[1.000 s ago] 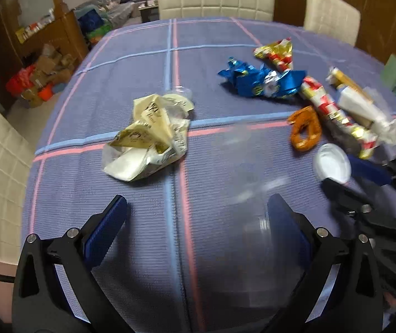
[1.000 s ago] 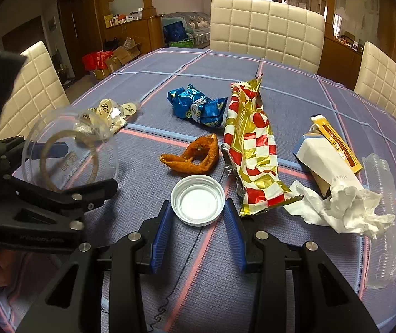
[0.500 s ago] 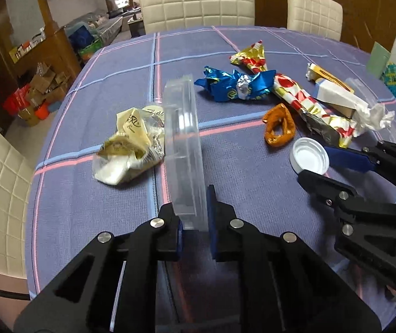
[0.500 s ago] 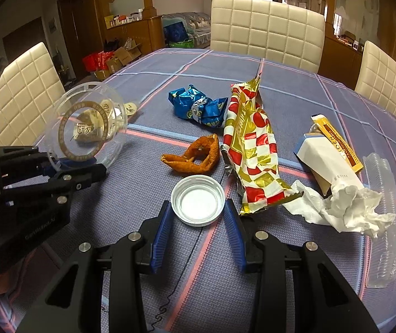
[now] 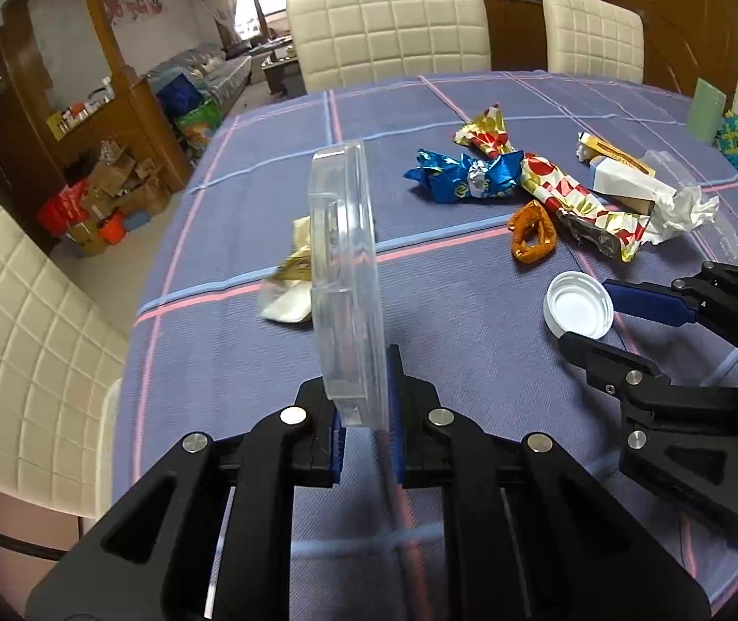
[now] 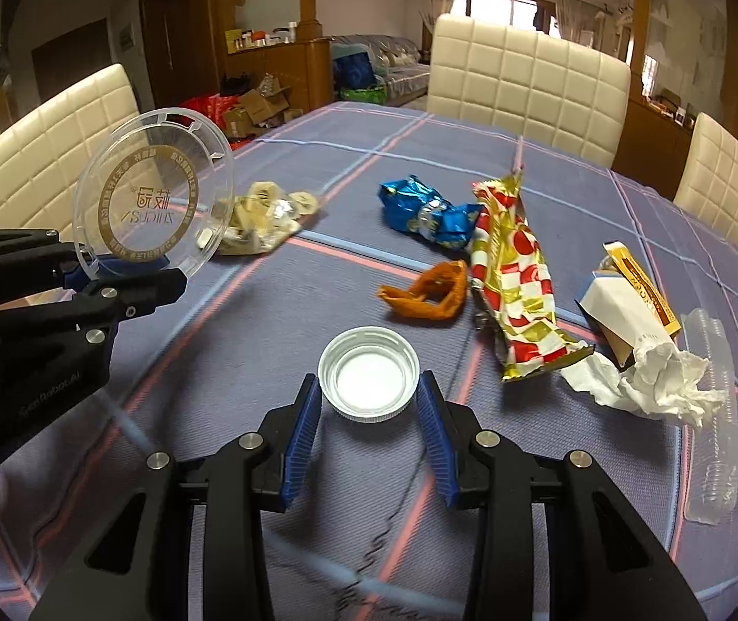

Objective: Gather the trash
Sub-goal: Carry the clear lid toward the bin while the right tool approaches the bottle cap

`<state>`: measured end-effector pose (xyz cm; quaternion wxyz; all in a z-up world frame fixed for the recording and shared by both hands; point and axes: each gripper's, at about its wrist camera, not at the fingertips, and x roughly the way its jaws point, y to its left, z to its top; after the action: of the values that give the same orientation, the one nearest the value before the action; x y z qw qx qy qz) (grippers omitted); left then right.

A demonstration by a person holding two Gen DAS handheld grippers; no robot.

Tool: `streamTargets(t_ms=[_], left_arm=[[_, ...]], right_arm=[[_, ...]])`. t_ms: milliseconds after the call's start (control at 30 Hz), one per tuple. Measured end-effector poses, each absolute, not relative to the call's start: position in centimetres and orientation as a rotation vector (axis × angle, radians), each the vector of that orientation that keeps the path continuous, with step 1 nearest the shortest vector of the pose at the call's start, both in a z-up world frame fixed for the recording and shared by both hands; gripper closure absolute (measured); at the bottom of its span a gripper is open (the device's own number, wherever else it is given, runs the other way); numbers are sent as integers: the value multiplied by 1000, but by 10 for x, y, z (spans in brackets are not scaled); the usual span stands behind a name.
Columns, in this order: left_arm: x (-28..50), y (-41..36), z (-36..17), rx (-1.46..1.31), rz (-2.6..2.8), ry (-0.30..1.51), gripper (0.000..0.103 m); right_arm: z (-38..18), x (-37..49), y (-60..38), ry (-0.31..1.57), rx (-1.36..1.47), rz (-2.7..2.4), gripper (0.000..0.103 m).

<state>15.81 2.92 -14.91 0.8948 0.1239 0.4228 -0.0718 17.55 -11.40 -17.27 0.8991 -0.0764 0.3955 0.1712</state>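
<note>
Left gripper point(image 5: 366, 414) pinches the clear plastic lid point(image 5: 343, 279) by its lower rim – jaws clamped, the lid edge-up above the blue checked tablecloth point(image 5: 275, 362). Right gripper point(image 6: 369, 403) sits part-open with the white bottle cap point(image 6: 369, 373) lying flat between its pads – whether they press it, I cannot tell. Wrappers lie beyond both.

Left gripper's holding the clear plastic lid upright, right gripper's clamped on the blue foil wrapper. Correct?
Not quite. The right gripper is clamped on the white round bottle cap, not the blue foil wrapper, which lies untouched further back, as the right wrist view shows. The left gripper does hold the clear plastic lid upright.
</note>
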Motion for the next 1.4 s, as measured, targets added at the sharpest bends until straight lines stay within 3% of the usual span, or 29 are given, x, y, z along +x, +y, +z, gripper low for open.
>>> streamTargets(t_ms=[833, 1400], left_arm=[[96, 78, -114, 245, -29, 756, 89], [87, 201, -134, 122, 159, 794, 89]], right_arm=[[-115, 117, -53, 674, -286, 461, 65], [-128, 147, 67, 748, -392, 644, 65]])
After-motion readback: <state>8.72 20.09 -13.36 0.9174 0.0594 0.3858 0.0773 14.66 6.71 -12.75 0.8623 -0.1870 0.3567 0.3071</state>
